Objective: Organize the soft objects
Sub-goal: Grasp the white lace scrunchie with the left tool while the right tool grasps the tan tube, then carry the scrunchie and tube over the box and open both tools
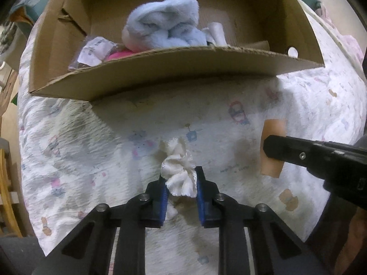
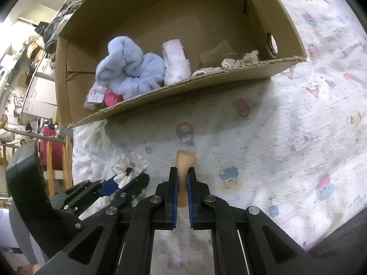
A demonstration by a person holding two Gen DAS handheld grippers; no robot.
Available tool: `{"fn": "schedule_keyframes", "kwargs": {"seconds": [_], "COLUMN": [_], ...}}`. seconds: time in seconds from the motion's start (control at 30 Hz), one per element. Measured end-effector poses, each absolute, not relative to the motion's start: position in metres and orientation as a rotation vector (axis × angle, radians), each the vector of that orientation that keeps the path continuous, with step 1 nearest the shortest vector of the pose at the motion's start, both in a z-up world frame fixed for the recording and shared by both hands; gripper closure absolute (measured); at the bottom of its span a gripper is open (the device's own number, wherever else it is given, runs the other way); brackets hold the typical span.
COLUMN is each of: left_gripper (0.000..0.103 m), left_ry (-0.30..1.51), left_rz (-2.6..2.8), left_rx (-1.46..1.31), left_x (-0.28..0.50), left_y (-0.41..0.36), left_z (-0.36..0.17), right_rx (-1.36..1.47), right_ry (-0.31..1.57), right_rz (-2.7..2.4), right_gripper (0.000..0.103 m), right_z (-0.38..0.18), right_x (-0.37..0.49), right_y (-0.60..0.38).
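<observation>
My left gripper (image 1: 180, 184) is shut on a crumpled white cloth (image 1: 177, 169), held just above the patterned bedsheet (image 1: 91, 149). My right gripper (image 2: 182, 178) is shut on a thin beige pad (image 2: 184, 162); it also shows in the left wrist view (image 1: 273, 133) under the right fingers (image 1: 286, 147). The left gripper (image 2: 128, 178) with the white cloth (image 2: 130, 163) appears left of it. Ahead stands an open cardboard box (image 1: 174, 68) holding a fluffy light-blue cloth (image 1: 165, 20), a white roll (image 2: 175, 61), a pink item (image 2: 112, 98), a plastic-wrapped packet (image 1: 95, 50) and lacy beige fabric (image 2: 238, 63).
The box's near wall (image 2: 206, 84) is low and faces both grippers. The bedsheet spreads right (image 2: 298, 137). Shelves, a wooden frame and a pink item (image 2: 48, 146) stand beyond the bed's left edge.
</observation>
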State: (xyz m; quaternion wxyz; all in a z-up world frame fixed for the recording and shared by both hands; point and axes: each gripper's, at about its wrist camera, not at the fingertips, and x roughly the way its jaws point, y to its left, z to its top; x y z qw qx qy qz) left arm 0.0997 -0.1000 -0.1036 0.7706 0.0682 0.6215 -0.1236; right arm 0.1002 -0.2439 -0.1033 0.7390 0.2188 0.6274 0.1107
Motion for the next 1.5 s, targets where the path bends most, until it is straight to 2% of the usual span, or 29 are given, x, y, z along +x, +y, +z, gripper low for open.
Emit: {"fn": "schedule_keyframes", "kwargs": {"seconds": [0.63,0.83,1.17,1.5], "left_gripper": [0.085,0.085,0.085,0.085], "left_ry": [1.298,1.172,1.012,0.919], "left_rz": [-0.067,-0.015,-0.014,-0.055], "left_rx": [0.050,0.059,-0.015,-0.007], "left_x": [0.095,0.090,0.095,0.136], "left_y": [-0.032,-0.008,-0.016,-0.025], "left_z": [-0.075,-0.031,0.015,0.056], "right_rx": [0.354,0.362,0.345,0.370], "right_ry": [1.328,1.209,0.975,0.885], "right_rz": [0.270,0.318,0.373,0.309], "right_gripper": [0.094,0.094,0.094,0.094], "right_z": [-0.094,-0.069,-0.013,0.020], "right_x": [0.095,0.090,0.091,0.115], "right_y": [-0.213,-0.209,-0.215,-0.253]}}
